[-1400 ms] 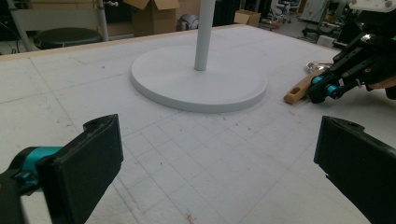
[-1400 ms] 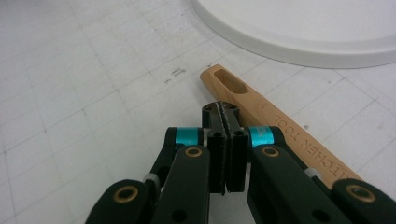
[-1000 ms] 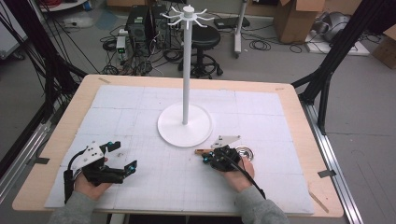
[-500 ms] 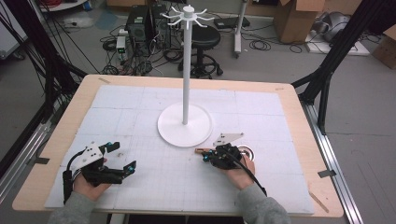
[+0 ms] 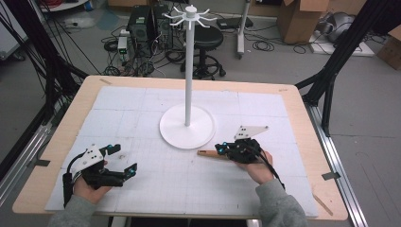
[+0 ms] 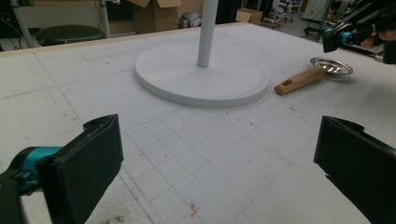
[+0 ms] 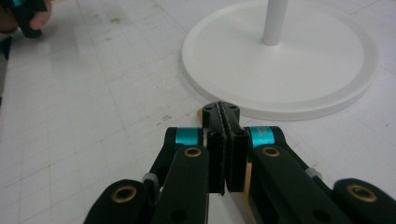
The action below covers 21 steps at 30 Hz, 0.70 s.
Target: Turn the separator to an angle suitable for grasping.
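Observation:
A small utensil with a wooden handle (image 5: 207,153) (image 6: 299,80) and a round metal bowl (image 6: 332,66) lies flat on the white mat, right of the stand's base. My right gripper (image 5: 219,149) (image 7: 226,111) hovers just above the handle, shut pad to pad with nothing between the pads. Wood (image 7: 203,115) shows underneath it. In the left gripper view the right gripper (image 6: 329,42) hangs above the bowl. My left gripper (image 5: 124,158) (image 6: 215,163) rests near the mat's front left, wide open, holding nothing.
A tall white stand with a round base (image 5: 187,135) (image 6: 201,81) (image 7: 280,70) and a ring of hooks (image 5: 190,14) on top rises mid-table. The wooden table edge (image 5: 302,123) frames the white mat (image 5: 142,109). Black frame legs stand at both sides.
My right gripper has risen and drifted slightly to the right, and now hides the metal bowl in the high view. The utensil's handle and my left gripper stay put.

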Each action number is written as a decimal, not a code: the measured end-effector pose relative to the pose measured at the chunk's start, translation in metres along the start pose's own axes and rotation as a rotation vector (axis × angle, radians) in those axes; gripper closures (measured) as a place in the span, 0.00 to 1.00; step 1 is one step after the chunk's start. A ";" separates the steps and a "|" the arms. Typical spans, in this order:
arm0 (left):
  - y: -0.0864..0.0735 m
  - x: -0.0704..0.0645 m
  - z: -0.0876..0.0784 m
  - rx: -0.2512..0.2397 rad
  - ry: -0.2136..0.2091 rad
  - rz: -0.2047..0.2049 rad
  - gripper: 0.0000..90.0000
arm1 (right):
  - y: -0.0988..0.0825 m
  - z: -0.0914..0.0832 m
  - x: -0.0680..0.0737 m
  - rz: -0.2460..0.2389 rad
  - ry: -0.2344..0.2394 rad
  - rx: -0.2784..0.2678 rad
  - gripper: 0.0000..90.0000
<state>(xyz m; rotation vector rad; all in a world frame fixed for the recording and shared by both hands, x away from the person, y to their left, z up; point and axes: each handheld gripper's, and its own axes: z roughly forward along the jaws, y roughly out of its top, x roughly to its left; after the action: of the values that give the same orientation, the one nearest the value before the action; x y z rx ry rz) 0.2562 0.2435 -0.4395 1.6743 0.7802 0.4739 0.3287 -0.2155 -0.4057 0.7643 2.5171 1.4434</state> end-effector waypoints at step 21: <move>0.000 0.002 -0.004 -0.010 0.008 -0.017 0.02 | -0.004 -0.028 -0.020 -0.062 0.085 -0.048 0.40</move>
<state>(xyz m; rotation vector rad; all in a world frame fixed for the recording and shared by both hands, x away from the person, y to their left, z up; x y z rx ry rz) 0.2553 0.2478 -0.4387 1.6563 0.7962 0.4725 0.3340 -0.2484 -0.3967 0.6242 2.5331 1.5406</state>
